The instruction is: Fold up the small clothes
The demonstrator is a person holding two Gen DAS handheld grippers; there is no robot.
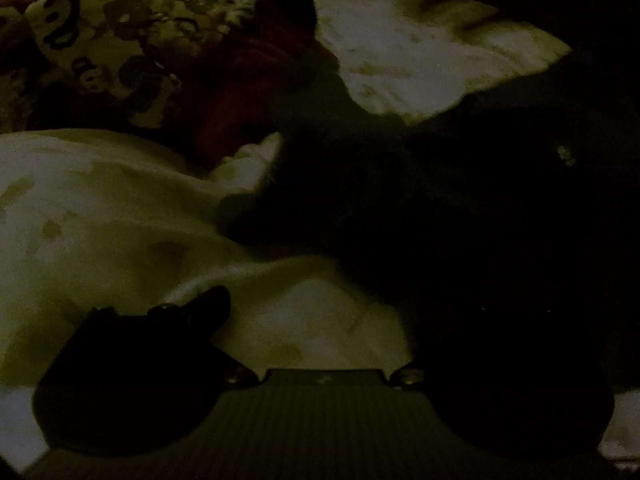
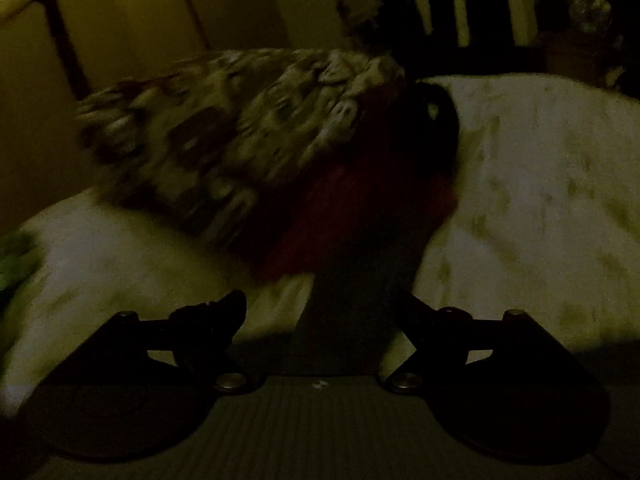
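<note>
The room is very dark. In the left wrist view a black garment (image 1: 460, 208) lies on a pale bedsheet (image 1: 100, 220) and covers the right finger of my left gripper (image 1: 320, 300). Its left finger (image 1: 208, 304) shows, set wide from the hidden one. Behind lie a dark red garment (image 1: 240, 80) and a flower-patterned cloth (image 1: 120, 32). In the right wrist view my right gripper (image 2: 324, 304) has its fingers (image 2: 224, 312) spread apart. A dark strip of cloth (image 2: 348, 300) runs between them, up to the red garment (image 2: 340, 208) under the patterned cloth (image 2: 240, 120).
The pale sheet (image 2: 540, 200) covers the bed. A green item (image 2: 16, 256) lies at the left edge. Pale walls or cupboard doors (image 2: 140, 8) stand behind the bed, with dark vertical bars (image 2: 440, 4) at the upper right.
</note>
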